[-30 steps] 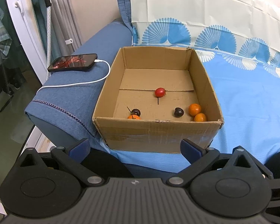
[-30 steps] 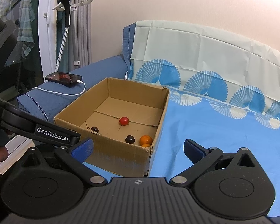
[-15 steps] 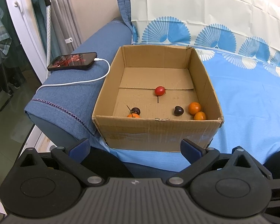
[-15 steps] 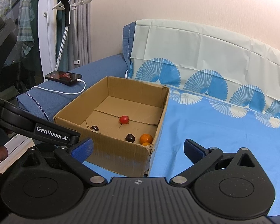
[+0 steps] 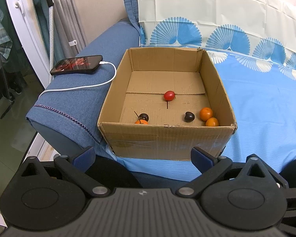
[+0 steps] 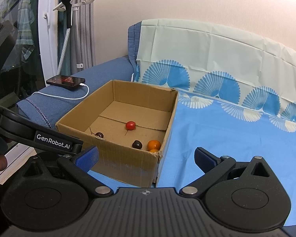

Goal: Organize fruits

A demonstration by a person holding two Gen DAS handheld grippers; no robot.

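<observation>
An open cardboard box point(image 5: 167, 140) point(image 6: 118, 158) sits on the blue sheet. Inside lie a red tomato point(image 5: 169, 95) point(image 6: 130, 125), two dark cherries point(image 5: 188, 117) point(image 5: 143, 116), two small oranges at the right point(image 5: 206, 114) point(image 5: 212, 122) and one orange at the near left wall point(image 5: 141, 122). My left gripper point(image 5: 143, 156) is open and empty, just in front of the box's near wall. My right gripper point(image 6: 146, 157) is open and empty, before the box's near right corner; the left gripper's body point(image 6: 53, 142) shows at its left.
A phone point(image 5: 77, 64) on a white charging cable point(image 5: 79, 87) lies on the blue sofa arm left of the box. The sofa back with a fan-patterned cover point(image 5: 217, 31) rises behind. Blue sheet point(image 6: 236, 138) spreads to the right. A window frame and stand point(image 6: 67, 19) are at left.
Both grippers have drawn back and risen very slightly, so the box sits a little farther off. The fruits have not moved.
</observation>
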